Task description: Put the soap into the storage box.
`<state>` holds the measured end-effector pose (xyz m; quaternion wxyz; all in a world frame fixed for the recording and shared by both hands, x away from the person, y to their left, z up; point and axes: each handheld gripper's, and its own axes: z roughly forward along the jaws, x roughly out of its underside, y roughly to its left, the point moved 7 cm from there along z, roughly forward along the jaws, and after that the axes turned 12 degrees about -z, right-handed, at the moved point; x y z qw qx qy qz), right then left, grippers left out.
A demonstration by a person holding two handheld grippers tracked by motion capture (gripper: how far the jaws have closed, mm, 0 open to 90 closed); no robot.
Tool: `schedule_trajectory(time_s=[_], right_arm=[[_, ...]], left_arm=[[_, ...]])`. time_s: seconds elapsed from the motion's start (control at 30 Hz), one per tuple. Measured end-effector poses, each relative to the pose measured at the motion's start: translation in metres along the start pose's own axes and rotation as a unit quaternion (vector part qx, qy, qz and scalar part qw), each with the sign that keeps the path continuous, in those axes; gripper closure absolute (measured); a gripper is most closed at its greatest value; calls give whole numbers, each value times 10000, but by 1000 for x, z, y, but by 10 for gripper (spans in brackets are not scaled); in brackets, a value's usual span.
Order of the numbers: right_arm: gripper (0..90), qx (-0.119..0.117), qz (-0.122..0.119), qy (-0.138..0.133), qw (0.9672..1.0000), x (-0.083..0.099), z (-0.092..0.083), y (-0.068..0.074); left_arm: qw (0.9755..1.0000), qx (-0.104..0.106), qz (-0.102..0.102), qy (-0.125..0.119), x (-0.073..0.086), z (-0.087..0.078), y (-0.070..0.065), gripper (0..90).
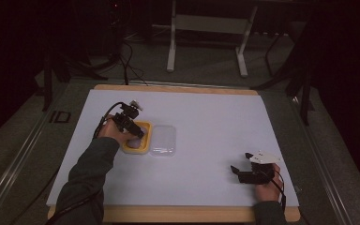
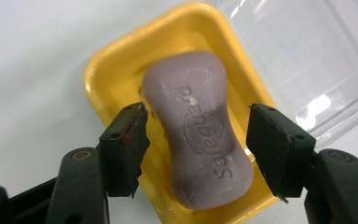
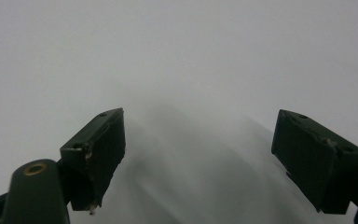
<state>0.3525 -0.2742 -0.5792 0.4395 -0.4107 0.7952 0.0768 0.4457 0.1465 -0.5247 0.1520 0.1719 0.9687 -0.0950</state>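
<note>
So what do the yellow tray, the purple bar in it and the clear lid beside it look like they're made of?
Yellow tray: likely glossy moulded plastic, with shiny rounded rims. Purple bar: apparently soap, matte and waxy, with stamped lettering. Clear lid: likely thin transparent plastic, showing glare streaks.

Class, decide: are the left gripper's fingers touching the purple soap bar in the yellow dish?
Apart. The left gripper view shows the left gripper open, with yellow dish visible between each of its fingers and the soap bar.
</note>
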Motion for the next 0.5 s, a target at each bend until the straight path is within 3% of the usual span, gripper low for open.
schedule_trajectory(time_s=[0.17,0.3,0.43,0.5], right_arm=[[171,1,-6,6,10000,0,0,0],[171,0,-18,30,10000,0,0,0],[171,-2,-25,60,10000,0,1,0],[171,-13,-11,83,10000,1,1,0]], left_arm=[[9988,-3,302,-386,1,-13,-6,382],[9942,87,601,-884,3,-22,-12,377],[9911,159,781,-1064,10,-23,-18,378],[9907,171,798,-1086,11,-23,-19,378]])
